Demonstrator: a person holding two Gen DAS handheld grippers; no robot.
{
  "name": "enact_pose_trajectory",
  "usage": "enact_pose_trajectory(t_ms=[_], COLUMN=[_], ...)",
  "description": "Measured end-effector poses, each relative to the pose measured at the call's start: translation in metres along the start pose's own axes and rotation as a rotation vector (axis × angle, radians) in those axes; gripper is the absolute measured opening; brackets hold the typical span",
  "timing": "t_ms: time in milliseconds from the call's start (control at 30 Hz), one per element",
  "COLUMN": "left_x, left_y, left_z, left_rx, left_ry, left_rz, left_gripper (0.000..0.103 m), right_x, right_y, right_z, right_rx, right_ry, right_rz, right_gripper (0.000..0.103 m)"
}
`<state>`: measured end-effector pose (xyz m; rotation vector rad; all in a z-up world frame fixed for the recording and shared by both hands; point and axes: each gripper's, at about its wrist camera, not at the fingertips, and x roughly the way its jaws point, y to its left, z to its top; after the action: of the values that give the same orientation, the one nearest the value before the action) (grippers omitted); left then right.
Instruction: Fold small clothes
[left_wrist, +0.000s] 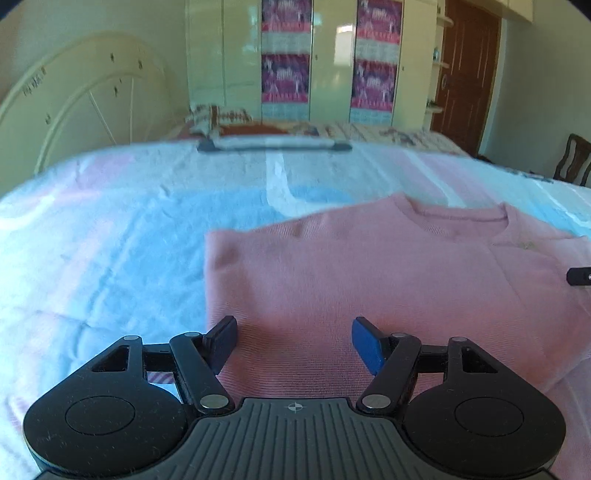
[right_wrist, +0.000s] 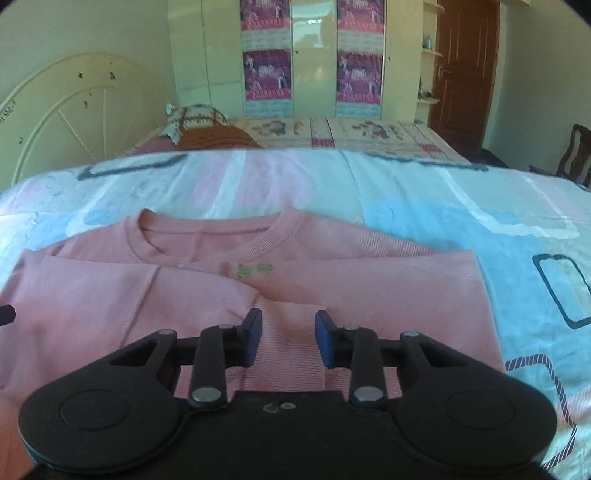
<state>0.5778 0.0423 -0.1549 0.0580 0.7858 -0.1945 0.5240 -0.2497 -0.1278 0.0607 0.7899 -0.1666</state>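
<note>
Both my grippers, left (left_wrist: 294, 343) and right (right_wrist: 288, 339), gape empty over sweater (right_wrist: 229, 295) on bedsheet (left_wrist: 110, 229); wardrobe (right_wrist: 314, 55) behind.

Both wrist views look low and close across the pink sweater (left_wrist: 369, 280) toward the wardrobe (right_wrist: 314, 55).

Bare bedsheet (left_wrist: 110, 240) lies open left of the pink sweater (left_wrist: 369, 280), and more sheet (right_wrist: 498, 221) right of it and beyond its collar. The far pillows (right_wrist: 207, 129) and headboard (right_wrist: 74, 107) stand well apart.
</note>
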Motion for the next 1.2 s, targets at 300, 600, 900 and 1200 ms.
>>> enact_pose_trajectory(t_ms=[300,600,900,1200], left_x=[0.033,0.018,-0.046,-0.061], left_y=[-0.006,0.006,0.013,0.026], left_z=[0.042,0.012,-0.052,-0.058], left_rx=[0.102,0.060,-0.033,-0.113], left_ry=[-0.062,-0.021,-0.037,-0.010], left_rz=[0.072,0.035,0.068,0.185], left_gripper=[0.086,0.089,0.089,0.089], right_x=[0.022,0.023,0.000,-0.027], right_y=[0.000,-0.008,-0.012,-0.012], right_z=[0.008,-0.002,-0.006,-0.030], right_rx=[-0.020,-0.010,-0.023,-0.051], right_ry=[0.030,0.012,0.004,0.010], right_rz=[-0.009,0.021,0.044,0.070], right_gripper=[0.033,0.034,0.033,0.033])
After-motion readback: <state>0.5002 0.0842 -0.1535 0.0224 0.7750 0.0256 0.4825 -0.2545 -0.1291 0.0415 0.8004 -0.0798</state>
